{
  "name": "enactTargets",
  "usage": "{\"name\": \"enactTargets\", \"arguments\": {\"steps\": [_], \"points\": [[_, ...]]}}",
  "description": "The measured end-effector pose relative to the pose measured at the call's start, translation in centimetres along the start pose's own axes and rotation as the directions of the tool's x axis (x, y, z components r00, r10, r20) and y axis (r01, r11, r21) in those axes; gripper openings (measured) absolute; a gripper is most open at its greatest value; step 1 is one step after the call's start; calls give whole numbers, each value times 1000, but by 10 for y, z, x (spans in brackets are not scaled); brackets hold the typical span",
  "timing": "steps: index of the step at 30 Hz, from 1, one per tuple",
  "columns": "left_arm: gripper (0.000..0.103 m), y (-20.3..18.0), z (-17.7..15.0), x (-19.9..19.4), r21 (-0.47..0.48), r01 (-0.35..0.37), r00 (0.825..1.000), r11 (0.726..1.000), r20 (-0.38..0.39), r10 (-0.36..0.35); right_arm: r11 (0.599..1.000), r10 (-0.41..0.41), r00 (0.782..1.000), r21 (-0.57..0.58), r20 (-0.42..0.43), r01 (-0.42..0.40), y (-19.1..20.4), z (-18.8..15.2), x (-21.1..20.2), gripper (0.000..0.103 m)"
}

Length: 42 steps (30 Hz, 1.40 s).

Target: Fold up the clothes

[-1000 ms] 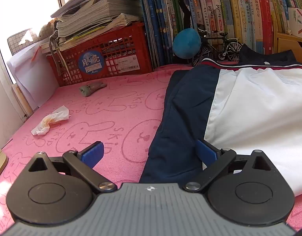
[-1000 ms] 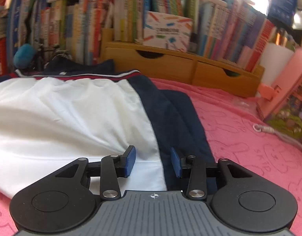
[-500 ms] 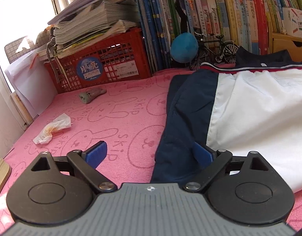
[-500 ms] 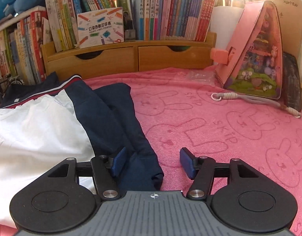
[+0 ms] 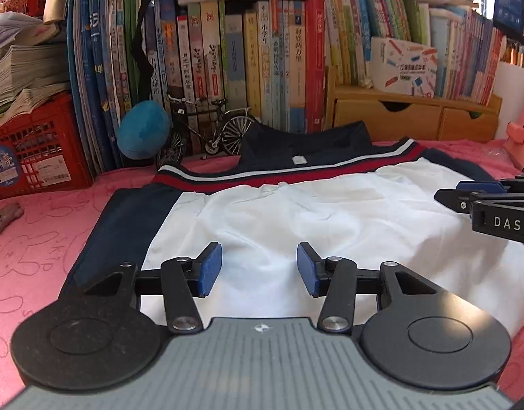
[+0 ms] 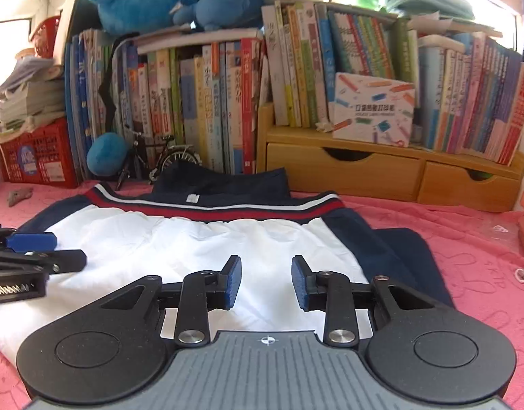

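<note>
A crowded wall of books backs a desk covered in pink rabbit-print cloth, where a white, navy and red shirt lies spread flat, back up, collar toward the shelves. In the left wrist view, the left gripper hovers low over the white panel near the hem, its blue pads spread apart and holding nothing; the navy left sleeve appears already turned in along the side. A model bicycle and a blue plush ball stand just beyond the collar, a red crate to the left. The right gripper enters edge-on from the right, over the garment's far side.

In the right wrist view, the right gripper likewise hangs over the white panel, jaws parted and empty, with the shirt filling the foreground and its navy right sleeve lying alongside on the pink cloth. The left gripper shows at the left edge (too edge-on here to read its opening).

The step in hand looks like the crosswise fold: each gripper should pinch the hem at matching points near the two sides, catching every layer, then lift evenly and carry the hem toward the collar so the edges line up and the fabric does not bunch.
</note>
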<state>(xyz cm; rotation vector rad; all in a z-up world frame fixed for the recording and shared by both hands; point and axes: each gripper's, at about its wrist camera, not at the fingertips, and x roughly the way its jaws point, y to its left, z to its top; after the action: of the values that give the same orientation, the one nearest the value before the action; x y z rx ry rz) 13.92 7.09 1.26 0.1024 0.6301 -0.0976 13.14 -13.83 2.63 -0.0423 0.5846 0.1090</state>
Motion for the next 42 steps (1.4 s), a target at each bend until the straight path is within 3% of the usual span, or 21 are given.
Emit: {"name": "enactTargets", "arguments": {"steps": [2, 4, 7, 9, 10, 11, 14, 16, 18, 21, 23, 26, 33, 36, 38, 39, 42], "points": [[50, 13, 0, 13, -15, -45, 999, 999, -5, 45, 998, -64, 997, -9, -40, 63, -8, 1, 21, 30], [58, 36, 0, 21, -43, -5, 1000, 999, -7, 4, 986, -165, 984, -27, -61, 163, -28, -5, 39, 27], [58, 55, 4, 22, -58, 17, 1000, 998, -7, -17, 984, -174, 982, 14, -71, 175, -62, -6, 45, 27], [56, 56, 11, 11, -87, -28, 1000, 996, 11, 29, 941, -336, 939, 15, -66, 338, -73, -5, 39, 26], [54, 57, 14, 4, -108, -32, 999, 994, 30, 35, 909, -415, 908, 13, -58, 416, -77, -5, 35, 28], [54, 57, 16, -3, -123, -15, 999, 992, 50, 21, 900, -433, 900, 32, -56, 435, -80, -7, 26, 29], [54, 47, 23, -29, -104, 132, 988, 986, 98, -122, 947, -267, 962, 171, -56, 273, -86, -19, -16, 30], [54, 33, 23, -43, -80, 228, 972, 970, 80, -222, 970, -133, 990, 197, -46, 139, -71, -32, -45, 31], [54, 17, 19, -52, -57, 309, 951, 949, 28, -308, 985, 18, 999, 172, -40, -10, -42, -46, -70, 31], [54, -9, 12, -58, -4, 364, 929, 932, -65, -363, 975, 191, 980, 126, -59, -183, 5, -63, -91, 30], [54, -22, 7, -55, 18, 371, 924, 929, -112, -367, 973, 210, 976, 111, -65, -202, 28, -68, -92, 30], [54, -33, 0, -51, 26, 377, 917, 926, -148, -370, 982, 162, 985, 108, -52, -155, 48, -65, -84, 30], [50, -21, 10, -46, -87, 400, 905, 912, -121, -409, 974, 150, 986, 181, -69, -135, 44, -69, -70, 33], [50, -13, 14, -45, -126, 415, 897, 901, -111, -429, 956, 224, 974, 198, -27, -215, 41, -70, -75, 54], [50, -14, 13, -45, -120, 413, 897, 903, -121, -426, 965, 203, 978, 178, -44, -192, 47, -74, -72, 53], [50, -16, 12, -45, -111, 413, 896, 904, -129, -425, 973, 176, 983, 162, -53, -165, 51, -78, -70, 42], [46, -28, 6, -45, -77, 424, 882, 903, -193, -430, 985, 124, 991, 125, -51, -117, 60, -84, -69, 35]]}}
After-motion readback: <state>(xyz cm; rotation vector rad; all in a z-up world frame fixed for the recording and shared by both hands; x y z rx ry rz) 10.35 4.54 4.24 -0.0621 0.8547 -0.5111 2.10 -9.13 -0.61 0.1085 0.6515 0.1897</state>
